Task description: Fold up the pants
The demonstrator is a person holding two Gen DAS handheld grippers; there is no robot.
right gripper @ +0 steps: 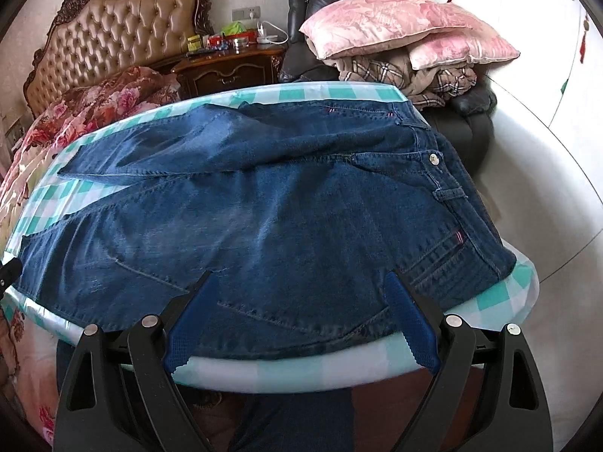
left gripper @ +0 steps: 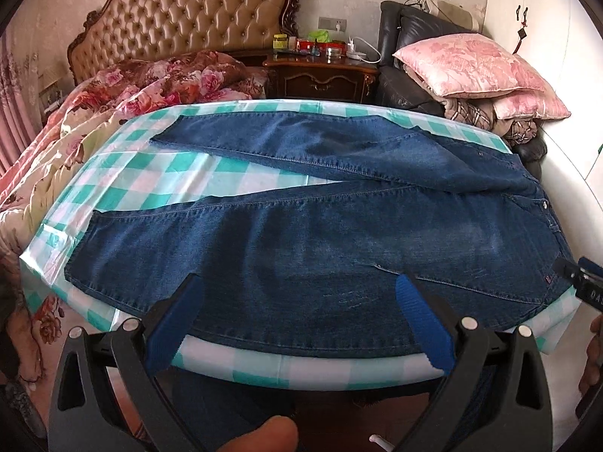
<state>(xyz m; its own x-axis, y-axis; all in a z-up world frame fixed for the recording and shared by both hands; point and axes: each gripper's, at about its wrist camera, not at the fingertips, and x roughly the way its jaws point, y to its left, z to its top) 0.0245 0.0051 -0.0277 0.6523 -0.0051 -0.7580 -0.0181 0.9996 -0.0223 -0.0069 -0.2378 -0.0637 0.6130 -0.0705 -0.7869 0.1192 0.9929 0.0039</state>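
Left gripper (left gripper: 297,290) spread wide above the jeans (left gripper: 301,241), holding nothing. Right gripper (right gripper: 299,288) likewise gapes empty; waistband (right gripper: 448,173) at two o'clock.

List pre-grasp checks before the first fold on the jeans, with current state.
1. Left tongs open and holding nothing: ok.
2. Right tongs open and holding nothing: ok.
3. Jeans lying on the checkered cloth, legs spread apart: ok.
4. Near leg flat for a grasp: ok. Far leg is rumpled where it meets the seat: not ok.
5. Waistband fully on the cloth: not ok, its far corner reaches past the edge.
6. Near hem edge within the tongs' line: ok for both views, though contact with fabric cannot be told.
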